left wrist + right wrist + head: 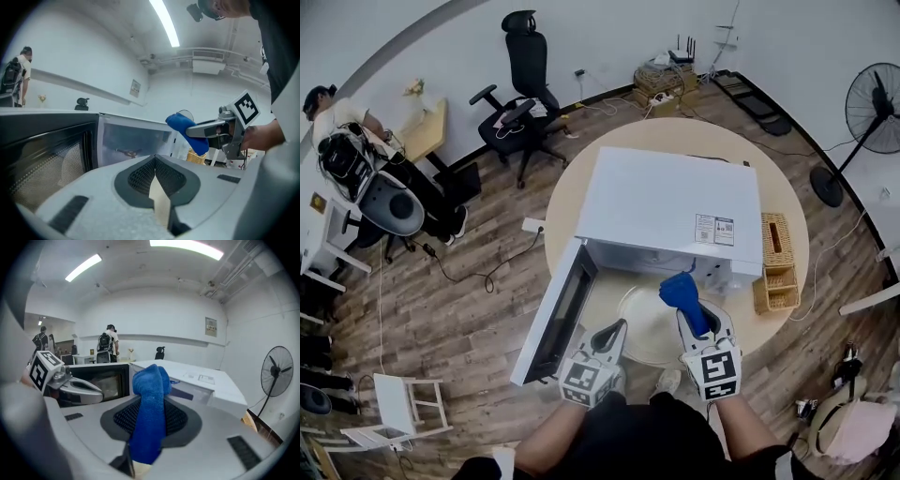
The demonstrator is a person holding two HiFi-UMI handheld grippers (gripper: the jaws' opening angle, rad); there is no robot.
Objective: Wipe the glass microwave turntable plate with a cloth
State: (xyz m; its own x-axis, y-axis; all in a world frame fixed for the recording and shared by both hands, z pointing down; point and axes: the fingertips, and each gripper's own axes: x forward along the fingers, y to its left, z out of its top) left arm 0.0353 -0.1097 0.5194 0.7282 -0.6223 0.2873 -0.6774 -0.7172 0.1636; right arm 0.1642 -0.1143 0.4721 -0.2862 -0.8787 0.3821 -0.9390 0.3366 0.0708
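Two grippers up close: right gripper (694,317) clamps one bunched blue cloth (682,292), left gripper (612,330) is closed on nothing. One clear, round glass turntable plate (652,333) sits between their tips, just in front of one open microwave (675,206).

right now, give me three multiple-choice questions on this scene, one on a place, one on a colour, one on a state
1. Where is the round glass turntable plate?
A. on top of the white box-shaped microwave
B. in front of the microwave's opening
C. on the floor

2. What colour is the bunched fabric cloth in the right hand-held gripper?
A. blue
B. red
C. white

3. The microwave's dark-windowed door is:
A. shut
B. swung open
C. removed

Answers: 1 B, the head view shows it just before the cavity; 2 A, blue in all views; 3 B, it angles out to the left.
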